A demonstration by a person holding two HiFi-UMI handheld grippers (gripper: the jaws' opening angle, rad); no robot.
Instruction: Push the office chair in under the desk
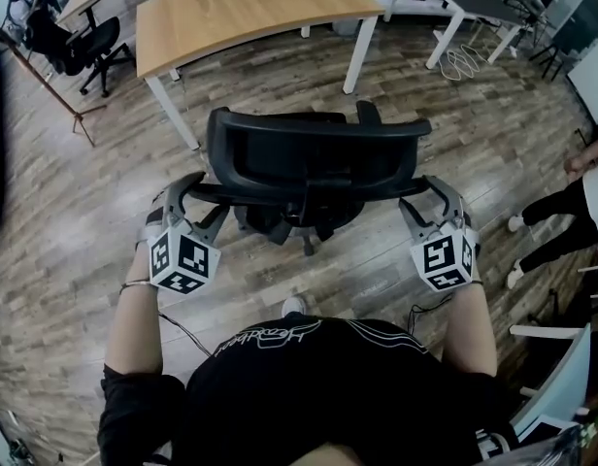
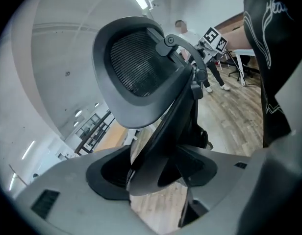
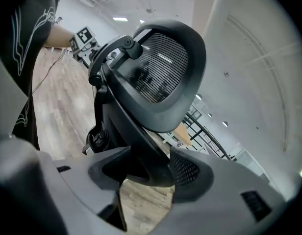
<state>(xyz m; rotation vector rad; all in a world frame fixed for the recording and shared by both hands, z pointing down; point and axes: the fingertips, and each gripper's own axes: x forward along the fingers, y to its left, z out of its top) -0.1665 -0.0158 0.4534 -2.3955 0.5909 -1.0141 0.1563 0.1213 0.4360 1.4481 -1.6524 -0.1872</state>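
Head view showed the chair [image 1: 314, 153] on the wood floor [image 1: 76, 221] straight ahead of both claws, its back turned toward them. The desk [image 1: 250, 8] lay beyond it, farther from the claws, and the chair was not yet under it. The left claw [image 1: 204, 197] sat at the left end of the chair's back and the right claw [image 1: 422, 194] at the right end. They were level with each other, and both pointed forward and somewhat down. Left gripper view showed that claw open, its jaws spread wide, with a dark bar of the chair's back lying between them and close against the pads. The mesh part of the back rose above and ahead of the jaws. Right gripper view showed the same on the other side: the claw was open with its jaws wide apart, and the dark bar passed between them, right beside the ribbed pad. Neither claw was closed on the bar. Far ahead and to the left of the left claw stood a second chair [image 1: 85, 42]. Off to the right of the right claw were a bystander's legs [image 1: 561, 221], well apart from the chair.
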